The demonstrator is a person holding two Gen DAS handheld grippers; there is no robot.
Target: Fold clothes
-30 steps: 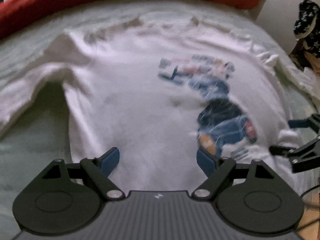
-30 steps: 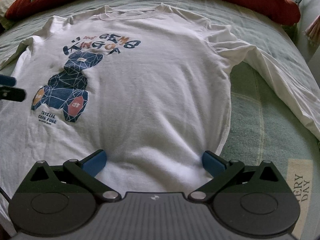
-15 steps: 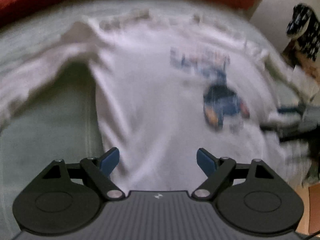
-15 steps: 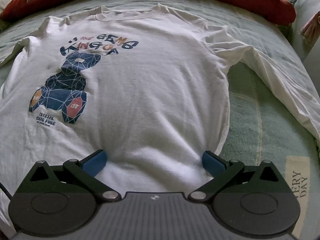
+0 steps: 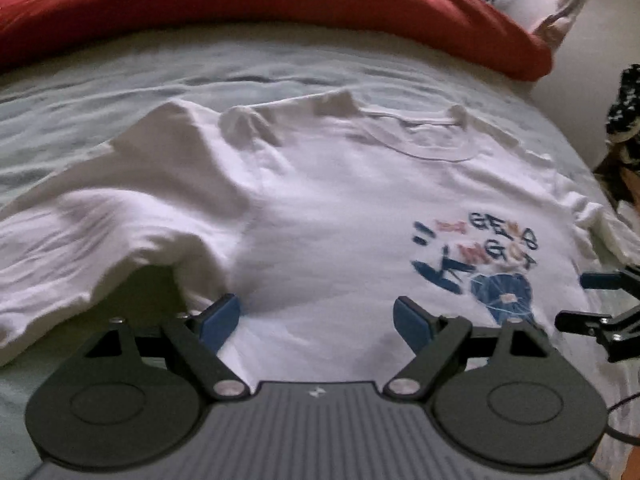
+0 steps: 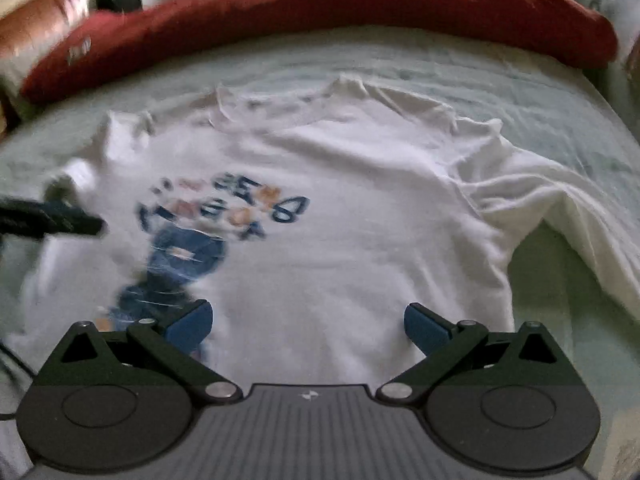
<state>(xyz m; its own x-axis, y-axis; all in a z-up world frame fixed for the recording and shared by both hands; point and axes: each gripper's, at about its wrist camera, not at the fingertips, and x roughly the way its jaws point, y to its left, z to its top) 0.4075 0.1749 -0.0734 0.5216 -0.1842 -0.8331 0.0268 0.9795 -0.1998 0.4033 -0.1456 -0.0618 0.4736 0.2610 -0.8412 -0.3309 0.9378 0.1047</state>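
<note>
Currently the white shirt lies spread flat mid-bed, sleeves out toward both side edges; my left tool and right tool hover wide, empty. Pinching only its top layer would drag wrinkles.

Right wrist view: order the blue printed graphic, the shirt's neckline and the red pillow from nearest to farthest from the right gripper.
From the right gripper:
1. Blue printed graphic on the white long-sleeved shirt, front left.
2. Ribbed neckline, middle, beyond the print.
3. Long red pillow, across the bed's far edge.
</note>
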